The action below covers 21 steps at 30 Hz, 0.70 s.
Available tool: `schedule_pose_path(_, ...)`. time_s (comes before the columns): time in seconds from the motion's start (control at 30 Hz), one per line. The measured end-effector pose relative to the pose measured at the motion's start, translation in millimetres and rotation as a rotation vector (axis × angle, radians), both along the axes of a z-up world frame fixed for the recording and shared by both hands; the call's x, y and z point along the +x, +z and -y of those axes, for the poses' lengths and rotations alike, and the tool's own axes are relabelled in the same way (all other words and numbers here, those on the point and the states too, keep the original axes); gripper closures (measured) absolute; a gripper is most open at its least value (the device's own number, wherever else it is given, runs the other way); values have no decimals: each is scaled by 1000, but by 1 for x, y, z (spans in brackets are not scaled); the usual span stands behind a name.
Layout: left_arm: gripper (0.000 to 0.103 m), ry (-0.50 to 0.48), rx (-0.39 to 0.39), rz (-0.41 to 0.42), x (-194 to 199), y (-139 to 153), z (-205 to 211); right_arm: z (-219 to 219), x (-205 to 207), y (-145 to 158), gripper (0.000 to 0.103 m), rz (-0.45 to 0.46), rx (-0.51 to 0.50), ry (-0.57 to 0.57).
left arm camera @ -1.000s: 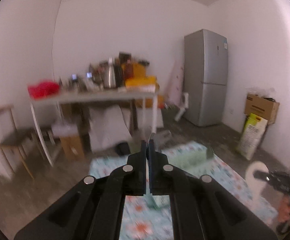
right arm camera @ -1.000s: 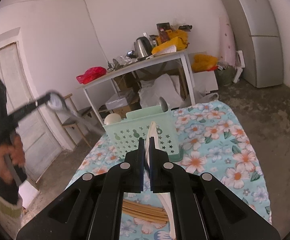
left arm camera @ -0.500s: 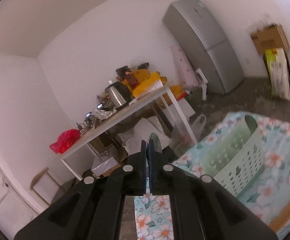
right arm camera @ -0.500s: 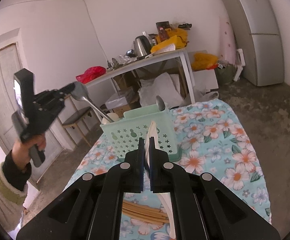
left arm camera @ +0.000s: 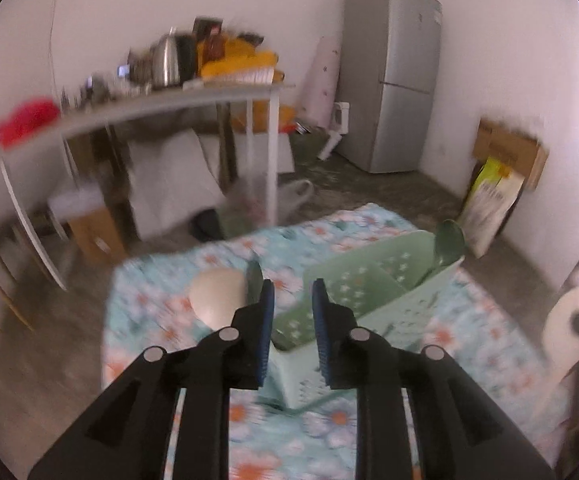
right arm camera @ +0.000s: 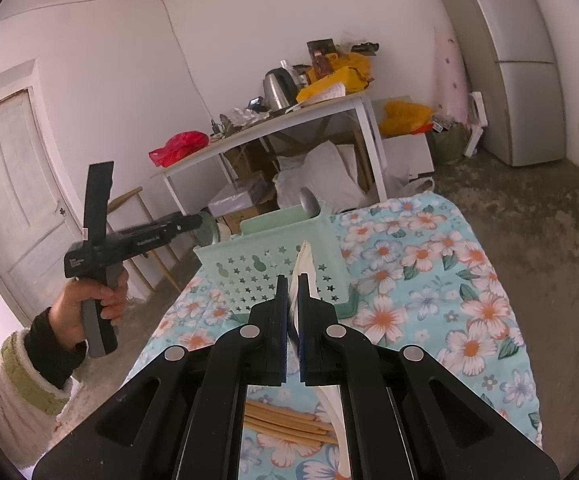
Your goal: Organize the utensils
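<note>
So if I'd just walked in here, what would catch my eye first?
Probably the mint-green perforated plastic basket on the turquoise flowered tablecloth, a grey metal spoon standing in its far corner. Nearest, the right tool pinches a flat white utensil. At the left, a hand aims the other black tool at the basket.

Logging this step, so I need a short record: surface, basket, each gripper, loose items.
surface: table under a floral cloth
basket: mint, a spoon standing in its far end
left gripper: at the basket's end, jaws just opening, nothing between the pads; second spoon at its tip
right gripper: shut on white spoon
loose: chopsticks on the cloth
</note>
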<state>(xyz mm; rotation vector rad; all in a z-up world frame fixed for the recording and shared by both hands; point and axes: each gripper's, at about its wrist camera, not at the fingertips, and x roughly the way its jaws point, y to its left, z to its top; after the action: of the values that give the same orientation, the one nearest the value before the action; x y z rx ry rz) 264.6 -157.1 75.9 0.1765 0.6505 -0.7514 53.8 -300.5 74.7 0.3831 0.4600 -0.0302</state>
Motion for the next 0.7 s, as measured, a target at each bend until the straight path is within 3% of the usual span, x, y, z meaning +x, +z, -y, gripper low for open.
schedule_pose_path(0.3,81,19,-113,-125,7,-12,-15,7,3,12,100,49,47,35)
schedule_pose_path(0.4,75,36,-141,-138,-1,-18,-29,9,10,32,100,116,53,69)
schedule_pose_path(0.7,71,54,-237,-134,-41,-25,-77,18,65,96,100,398,81,183)
